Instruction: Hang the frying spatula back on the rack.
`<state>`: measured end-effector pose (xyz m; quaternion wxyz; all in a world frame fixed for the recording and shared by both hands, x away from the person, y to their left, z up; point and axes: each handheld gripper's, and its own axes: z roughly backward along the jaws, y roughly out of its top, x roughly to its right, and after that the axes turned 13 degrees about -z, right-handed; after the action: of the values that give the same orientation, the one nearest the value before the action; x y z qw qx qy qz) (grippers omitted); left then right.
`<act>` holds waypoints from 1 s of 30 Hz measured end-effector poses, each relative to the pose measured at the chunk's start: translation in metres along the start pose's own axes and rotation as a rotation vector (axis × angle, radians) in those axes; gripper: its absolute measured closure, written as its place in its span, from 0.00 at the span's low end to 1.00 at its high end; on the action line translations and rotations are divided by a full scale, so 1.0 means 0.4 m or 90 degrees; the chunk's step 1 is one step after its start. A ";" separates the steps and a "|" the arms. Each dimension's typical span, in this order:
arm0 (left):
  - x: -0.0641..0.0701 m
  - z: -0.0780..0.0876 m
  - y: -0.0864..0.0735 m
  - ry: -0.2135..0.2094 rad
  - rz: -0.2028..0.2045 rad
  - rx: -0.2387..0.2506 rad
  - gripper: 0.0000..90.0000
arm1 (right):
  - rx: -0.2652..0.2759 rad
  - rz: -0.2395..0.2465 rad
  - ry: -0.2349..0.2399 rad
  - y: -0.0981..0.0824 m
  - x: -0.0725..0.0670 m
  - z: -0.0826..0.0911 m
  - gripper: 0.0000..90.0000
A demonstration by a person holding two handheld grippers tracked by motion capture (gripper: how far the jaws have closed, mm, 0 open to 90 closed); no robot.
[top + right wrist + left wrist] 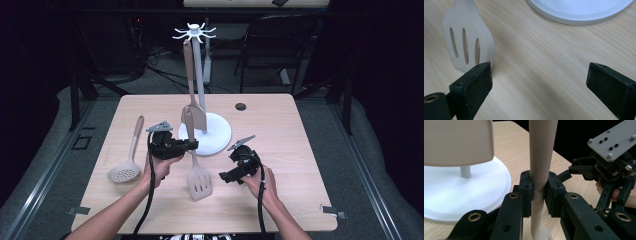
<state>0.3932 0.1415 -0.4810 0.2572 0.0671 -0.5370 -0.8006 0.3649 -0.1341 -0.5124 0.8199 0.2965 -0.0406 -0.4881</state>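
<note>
A fixed high camera looked forward and down over the whole wooden table (280, 120) from the person's side, taking in both forearms and the dark room behind. The left gripper view sat very close along its own jaws, level with the slotted spatula (541, 157) handle, facing across the white stand base (486, 185) toward the right gripper (584, 170). The right gripper view looked steeply down at the tabletop from close range. All three views shared the spatula and the stand base.
</note>
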 end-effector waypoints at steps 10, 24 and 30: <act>0.001 0.009 0.032 0.007 -0.023 0.010 0.86 | 0.001 0.004 -0.005 0.001 -0.002 -0.002 0.07; 0.013 0.006 0.082 0.013 -0.076 0.005 0.86 | 0.002 -0.003 -0.005 0.002 0.006 0.002 0.08; 0.015 0.006 0.109 0.018 -0.099 0.001 0.86 | 0.003 -0.006 -0.008 0.002 0.010 0.005 0.08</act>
<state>0.4017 0.1280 -0.4400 0.2018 0.1205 -0.5272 -0.8166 0.3671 -0.1381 -0.5114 0.8168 0.2954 -0.0455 -0.4934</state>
